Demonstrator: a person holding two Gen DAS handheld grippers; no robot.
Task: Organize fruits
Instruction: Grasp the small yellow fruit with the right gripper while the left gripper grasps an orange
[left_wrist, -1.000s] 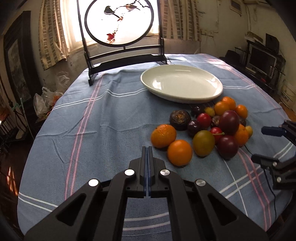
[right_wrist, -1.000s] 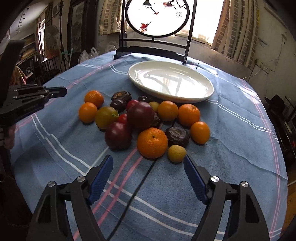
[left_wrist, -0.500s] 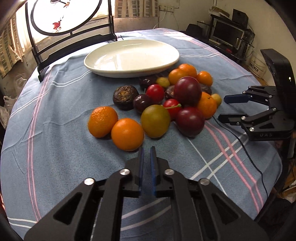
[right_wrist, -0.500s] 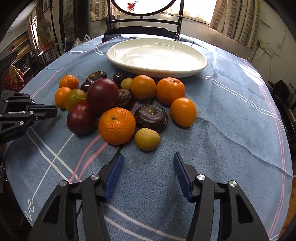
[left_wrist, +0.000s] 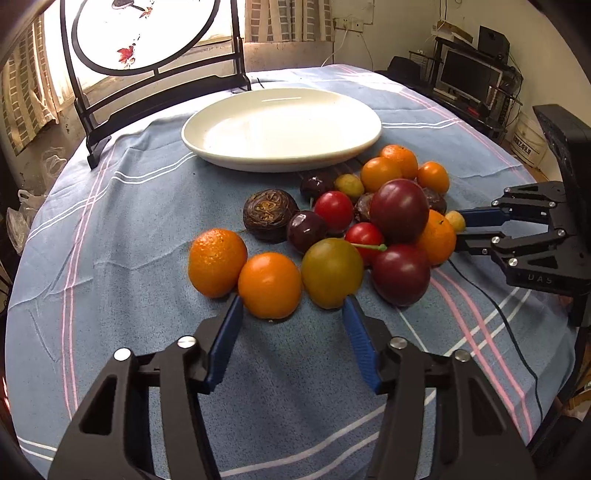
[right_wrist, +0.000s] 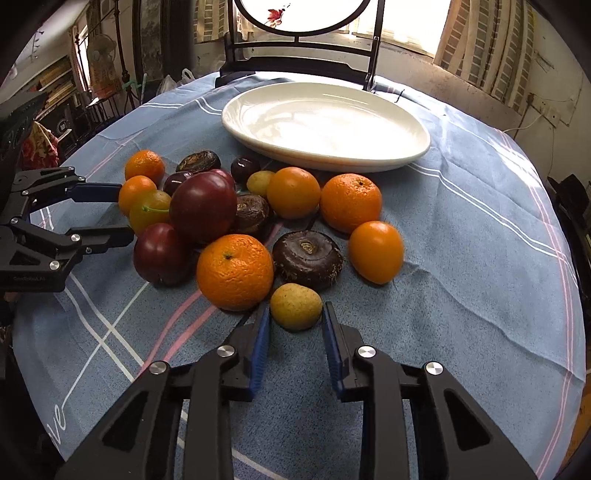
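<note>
On the blue cloth (left_wrist: 147, 206), woven and creased with white and pink stripes, the fruits lie heaped just before the plate (left_wrist: 280, 127), a smooth, glossy, shallow white oval; behind it stands a black frame (left_wrist: 147, 74) holding a round pale panel, its top cut off.

From the left wrist view, leftmost lies a pebbled mandarin (left_wrist: 217, 262), touching a smoother orange (left_wrist: 269, 285); next a dull olive plum (left_wrist: 331, 272); then a dark red plum (left_wrist: 401, 274), shiny; behind them a ridged brown corm (left_wrist: 270, 215) and a large purple plum (left_wrist: 399, 210) sitting atop the heap, which hides most of the small dark fruit beneath it. The left gripper (left_wrist: 291, 314) has its blue-padded fingers spread wide, either side of the orange, holding nothing.

From the right wrist view, the left gripper (right_wrist: 110, 214) enters at the left edge, body cut off; a rough mandarin (right_wrist: 235, 272) lies at front, a flat brown corm (right_wrist: 307, 258) beside it, a smooth orange (right_wrist: 376, 252) at right. The right gripper (right_wrist: 294, 314) brackets a small matte yellow fruit (right_wrist: 295, 305); its fingers stand apart, close to the fruit's sides; whether the pads touch it I cannot tell.
</note>
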